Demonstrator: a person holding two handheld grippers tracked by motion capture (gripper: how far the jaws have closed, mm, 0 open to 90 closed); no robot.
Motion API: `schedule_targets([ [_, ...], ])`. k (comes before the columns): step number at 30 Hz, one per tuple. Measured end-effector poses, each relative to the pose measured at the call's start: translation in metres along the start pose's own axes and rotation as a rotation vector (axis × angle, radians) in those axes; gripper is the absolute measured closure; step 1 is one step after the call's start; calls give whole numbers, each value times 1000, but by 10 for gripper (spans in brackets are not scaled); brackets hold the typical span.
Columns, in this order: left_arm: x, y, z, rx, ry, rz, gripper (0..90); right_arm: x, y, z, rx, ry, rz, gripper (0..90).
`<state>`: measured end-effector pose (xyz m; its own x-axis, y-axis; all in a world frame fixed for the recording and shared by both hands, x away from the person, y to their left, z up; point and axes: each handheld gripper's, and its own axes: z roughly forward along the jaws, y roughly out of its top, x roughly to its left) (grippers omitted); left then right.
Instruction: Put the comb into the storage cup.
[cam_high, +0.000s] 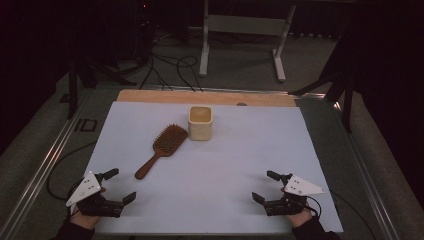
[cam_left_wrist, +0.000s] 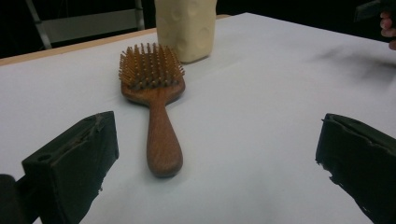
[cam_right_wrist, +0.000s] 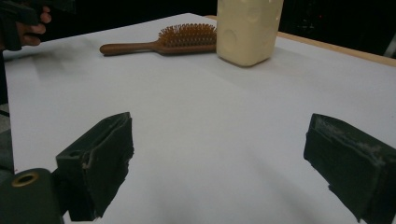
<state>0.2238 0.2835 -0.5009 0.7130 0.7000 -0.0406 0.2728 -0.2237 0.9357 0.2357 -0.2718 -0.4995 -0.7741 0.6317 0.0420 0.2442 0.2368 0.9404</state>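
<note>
— Left gripper (cam_high: 112, 186) spread wide, grasping nothing, parked by the near left corner of the table (cam_high: 210, 200). Right gripper (cam_high: 264, 187) likewise released, empty, by the near right corner.

— And the hairbrush (cam_high: 159, 148)?

— Lying flat left of the table's middle, bristles up, handle pointing back toward the near left corner. Well apart from both grippers. Head just beside the cream cup (cam_high: 200, 123), toward the far edge; touching or not, hard to tell.

— Seen from the left gripper view?

— Wooden handle (cam_left_wrist: 163, 144) running almost straight at the camera, between the jaws' line of sight but far short of them.

— So where could trouble come from?

— Probably from the handle: rounded, smooth wood, lying low on the sheet. Closing too high likely means skidding off the curve and spinning the brush. Closing too low means scraping the paper cover and dragging or creasing it.

— And the cup?

— Close enough to the head to matter. Pushing the brush forward instead of pinching it could nudge or tip that cup. Swinging the head on lift, same danger.

— Anything about the grip point?

— Grabbing near the handle's tip leaves the heavy head hanging out; likely to droop or twist in the jaws. Better nearer the neck, though closer to the cup.
</note>
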Motion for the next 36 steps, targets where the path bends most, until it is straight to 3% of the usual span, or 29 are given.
schedule_targets([
  [8,2,1,-1,-3,9,-27,1,1,0,1,1,1,-13,81],
  [19,-1,9,-5,6,0,-17,0,5,3,1,-6,-15,-36,82],
  [32,1,33,-9,28,17,-19,0,6,5,-1,-17,-34,-36,82],
  [36,1,40,-7,55,23,1,0,7,6,-1,-22,-31,-29,82],
])
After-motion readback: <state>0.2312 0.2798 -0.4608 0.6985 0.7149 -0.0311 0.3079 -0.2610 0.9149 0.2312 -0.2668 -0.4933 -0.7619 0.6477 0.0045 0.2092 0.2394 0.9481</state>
